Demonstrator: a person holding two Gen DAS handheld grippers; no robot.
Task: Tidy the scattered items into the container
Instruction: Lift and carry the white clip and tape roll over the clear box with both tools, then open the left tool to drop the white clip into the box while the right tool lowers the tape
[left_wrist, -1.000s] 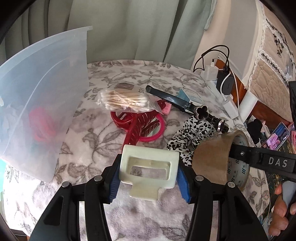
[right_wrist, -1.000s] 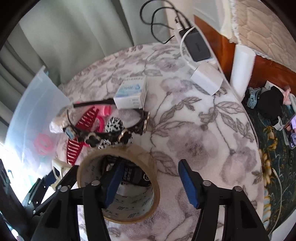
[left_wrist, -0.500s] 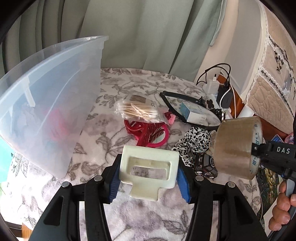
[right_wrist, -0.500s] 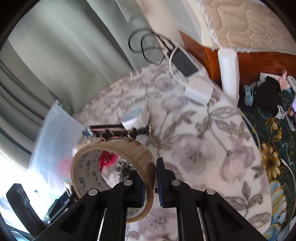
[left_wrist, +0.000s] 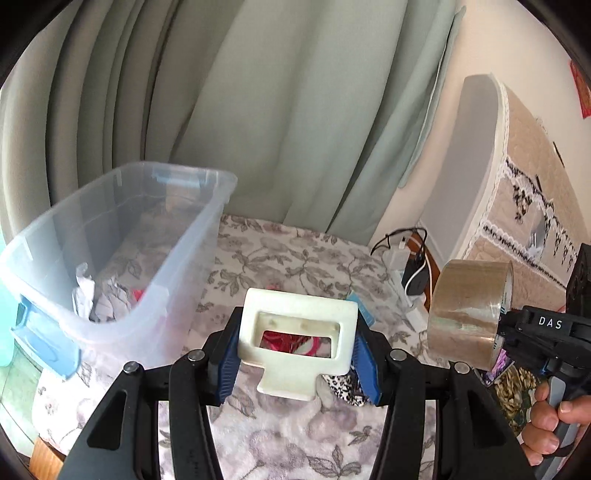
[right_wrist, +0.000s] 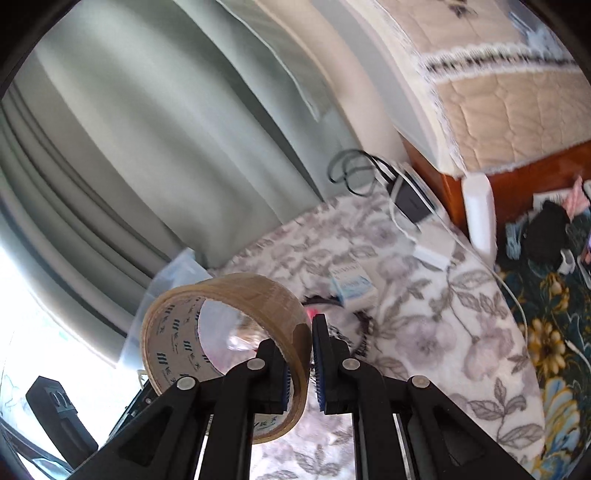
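My left gripper (left_wrist: 297, 360) is shut on a cream plastic hook holder (left_wrist: 297, 339), held in the air above the table. To its left stands the clear plastic container (left_wrist: 155, 295) with blue latches, holding crumpled paper and something pink. My right gripper (right_wrist: 301, 363) is shut on the wall of a brown packing tape roll (right_wrist: 225, 343); that tape roll (left_wrist: 469, 314) also hangs at the right of the left wrist view, raised off the table. Red and pink hair items (left_wrist: 291, 339) show through the holder's window.
The table carries a floral cloth (right_wrist: 424, 332). A small blue-white box (right_wrist: 351, 282), a black headband (right_wrist: 354, 328) and chargers with cables (right_wrist: 406, 195) lie on it. Green curtains hang behind. A bed and a cluttered floor lie to the right. A hand (left_wrist: 550, 428) grips the right tool.
Both grippers have risen from the table with their loads. The right one closed on the tape roll and lifted it. The container's open top has come into the left view.
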